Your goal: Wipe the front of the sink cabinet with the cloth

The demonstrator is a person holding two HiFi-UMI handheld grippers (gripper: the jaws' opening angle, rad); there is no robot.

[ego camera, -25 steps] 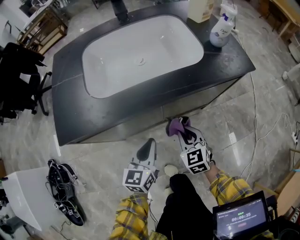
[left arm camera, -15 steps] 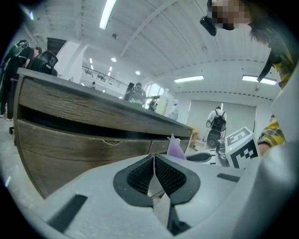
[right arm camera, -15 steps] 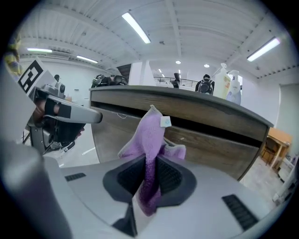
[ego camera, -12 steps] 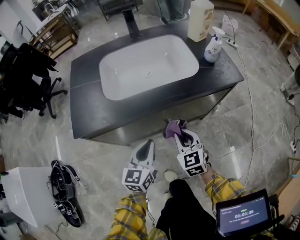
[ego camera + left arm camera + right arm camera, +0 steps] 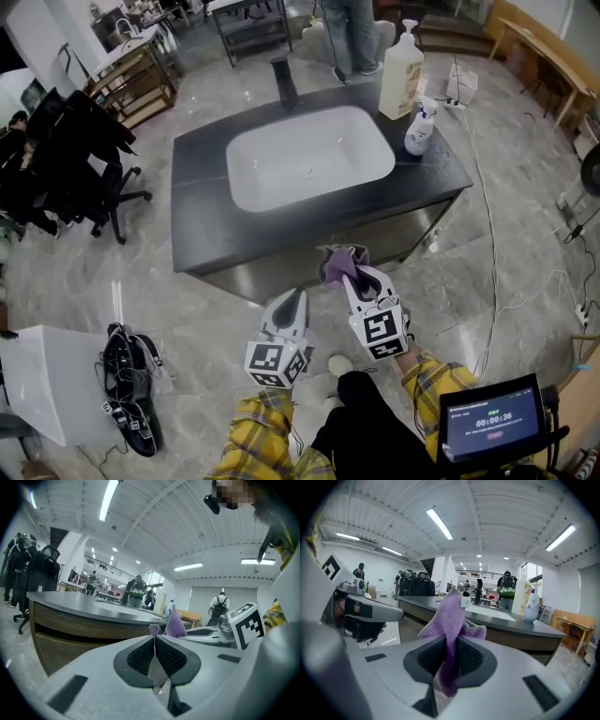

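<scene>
Purple cloth ×1, clamped in right gripper, lower centre, near sink cabinet front | left gripper jaws together, empty | grippers ×2 | bottles ×2: pump bottle, spray bottle

The sink cabinet fills the middle of the head view, with the basin set in its top. A tap stands behind the basin. A pump bottle and a spray bottle stand at the top's right end. Below centre, the right gripper is just before the cabinet front with the cloth in its jaws. The left gripper is beside it on the left. A chair stands at the left edge and a screen sits at lower right.
</scene>
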